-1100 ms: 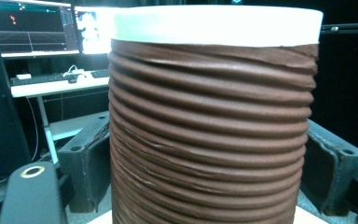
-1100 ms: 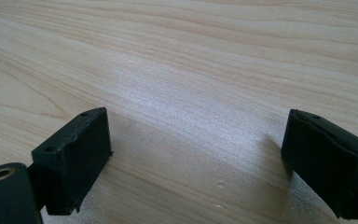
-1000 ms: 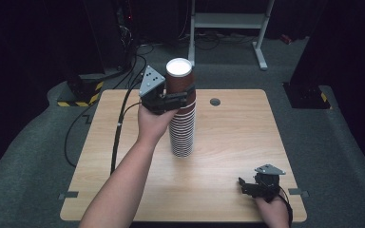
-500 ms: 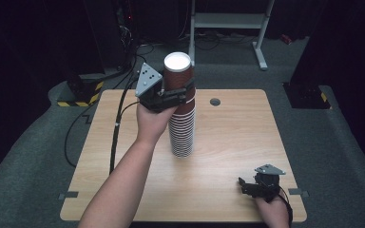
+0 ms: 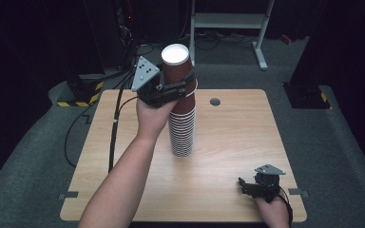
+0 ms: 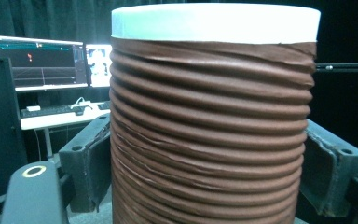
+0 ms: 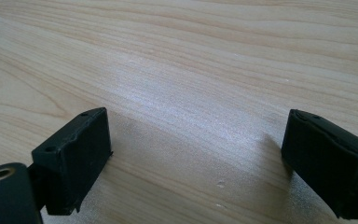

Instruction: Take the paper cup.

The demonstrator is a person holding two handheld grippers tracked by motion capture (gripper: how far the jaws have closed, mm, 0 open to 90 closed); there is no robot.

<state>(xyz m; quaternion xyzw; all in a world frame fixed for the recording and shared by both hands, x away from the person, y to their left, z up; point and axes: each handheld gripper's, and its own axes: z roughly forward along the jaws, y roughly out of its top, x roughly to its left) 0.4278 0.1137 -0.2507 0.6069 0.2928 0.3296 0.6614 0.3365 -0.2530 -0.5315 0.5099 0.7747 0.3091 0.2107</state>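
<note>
- right gripper [image 5: 252, 186] at the near right corner of the table [image 5: 237, 123], jaws spread wide, nothing between them, resting low over bare wood [image 7: 205, 84].
- close to the near edge and the right edge there; open tabletop ahead and to its left.
- right hand [image 5: 273, 211] low, barely over the near edge.
- left gripper [image 5: 183, 88] raised above mid-table, jaws pinching the top cup [image 5: 178, 64] on both ribbed sides [image 6: 209, 140], just under its white rim.
- top cup partly lifted from the cup stack [image 5: 182, 128], standing upright near the table's centre.
- left forearm stretched forward from the near edge, hand [image 5: 152, 114] beside the stack.
- free wood all round the stack; small round hole [image 5: 215, 101] beyond, near the far edge.
</note>
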